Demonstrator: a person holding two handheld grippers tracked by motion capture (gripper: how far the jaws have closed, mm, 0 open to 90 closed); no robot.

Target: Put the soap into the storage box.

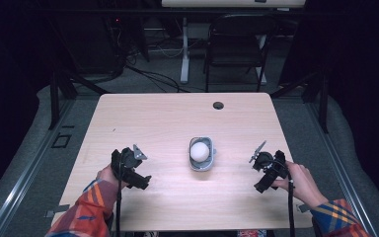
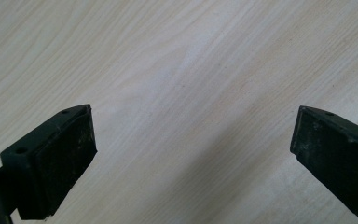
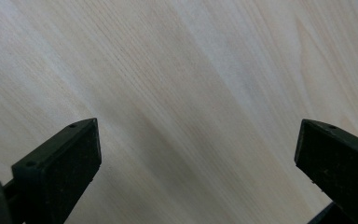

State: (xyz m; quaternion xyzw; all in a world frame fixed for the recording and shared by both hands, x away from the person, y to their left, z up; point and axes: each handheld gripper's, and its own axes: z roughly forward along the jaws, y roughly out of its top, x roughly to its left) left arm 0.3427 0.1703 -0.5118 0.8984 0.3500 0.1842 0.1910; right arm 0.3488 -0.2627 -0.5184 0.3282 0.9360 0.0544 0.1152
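A white ball (image 1: 200,151) in a grey cup (image 1: 211,162) sits between both wide-open, empty grippers' fingers (image 2: 60,154).

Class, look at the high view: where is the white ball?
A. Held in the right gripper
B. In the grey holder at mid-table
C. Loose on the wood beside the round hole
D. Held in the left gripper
B: the ball sits in the grey holder between the two grippers, and both gripper views show open jaws with only bare wood between them.
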